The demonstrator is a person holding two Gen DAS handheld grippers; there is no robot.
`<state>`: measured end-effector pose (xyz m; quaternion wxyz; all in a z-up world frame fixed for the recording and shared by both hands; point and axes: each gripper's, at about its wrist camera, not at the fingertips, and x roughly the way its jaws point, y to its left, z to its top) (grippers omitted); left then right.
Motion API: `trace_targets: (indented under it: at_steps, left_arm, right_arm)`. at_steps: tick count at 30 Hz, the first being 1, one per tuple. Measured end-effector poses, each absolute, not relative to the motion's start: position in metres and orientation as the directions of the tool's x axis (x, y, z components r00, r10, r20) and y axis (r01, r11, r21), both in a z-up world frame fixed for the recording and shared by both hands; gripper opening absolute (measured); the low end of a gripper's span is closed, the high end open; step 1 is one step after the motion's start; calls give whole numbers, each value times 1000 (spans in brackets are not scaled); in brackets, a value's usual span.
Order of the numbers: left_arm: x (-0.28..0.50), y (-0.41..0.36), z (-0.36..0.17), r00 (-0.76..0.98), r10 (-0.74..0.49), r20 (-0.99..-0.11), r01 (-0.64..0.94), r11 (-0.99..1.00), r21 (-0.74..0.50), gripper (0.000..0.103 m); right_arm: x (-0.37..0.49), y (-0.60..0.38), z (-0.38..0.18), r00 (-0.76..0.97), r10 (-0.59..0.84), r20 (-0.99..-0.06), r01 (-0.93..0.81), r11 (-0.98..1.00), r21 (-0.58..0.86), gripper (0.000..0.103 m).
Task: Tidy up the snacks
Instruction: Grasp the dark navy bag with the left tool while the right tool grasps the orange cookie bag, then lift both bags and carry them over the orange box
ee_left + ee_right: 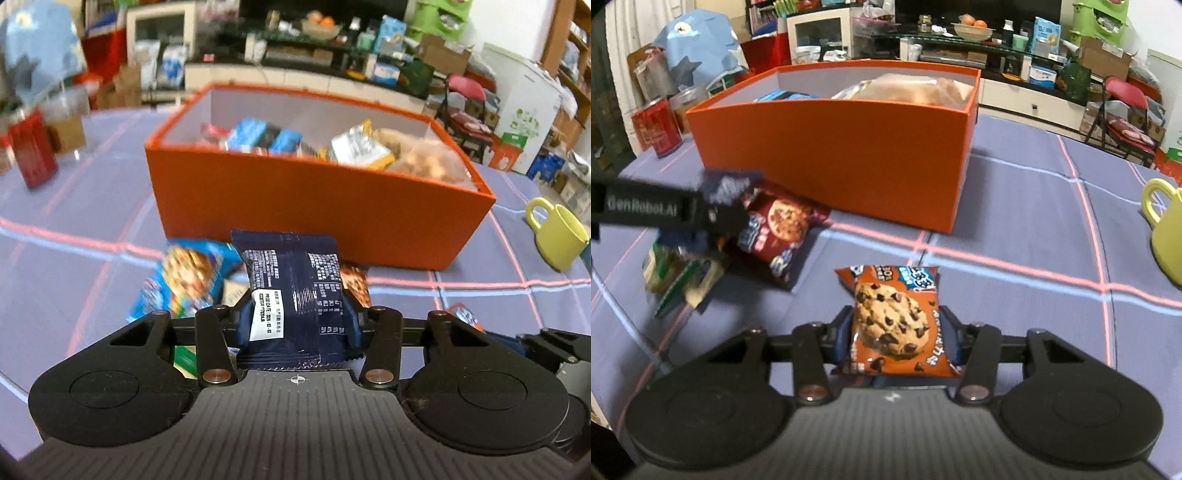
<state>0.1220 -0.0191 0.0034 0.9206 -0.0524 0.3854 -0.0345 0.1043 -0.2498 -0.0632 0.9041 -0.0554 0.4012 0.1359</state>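
Observation:
My left gripper (297, 314) is shut on a dark blue snack packet (295, 291), held above the table in front of the orange box (314, 218). The box holds several snacks. My right gripper (895, 328) is shut on an orange chocolate-chip cookie packet (894, 317), also before the orange box (834, 158). The left gripper (713, 206) shows at the left of the right wrist view with its dark packet. A blue cookie packet (184, 280) and a dark red cookie packet (779, 229) lie on the table by the box.
A yellow-green mug (557, 236) stands at the right on the purple checked tablecloth (1015, 295). A red tin (657, 127) stands at the far left. Green and tan packets (679, 273) lie at the left. Cluttered shelves and a folding chair fill the background.

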Motion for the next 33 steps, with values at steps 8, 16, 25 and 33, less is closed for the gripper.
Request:
trace_targets:
  at_steps: [8,16,25,33]
  left_arm:
    - [113,0,15,720,-81,-689,31,996,-84,18]
    - [112,10,20,728,-80,-681,27,996,-89,19]
    - [102,39,30,747,-80,-660,29,996,-88,19]
    - [86,79,32,756,-23,-654,-21,998,-59,19]
  right_arm:
    - [78,-229,-47,684,153,-713,-255,966,-38,52]
    - [68,-215,-30,727,135,-674,-254,964,-81,52]
    - [67,-232,-10,764,155,-626,-213,977,-18,52]
    - [64,-229,1,784,200,-588,-241,971,9,52]
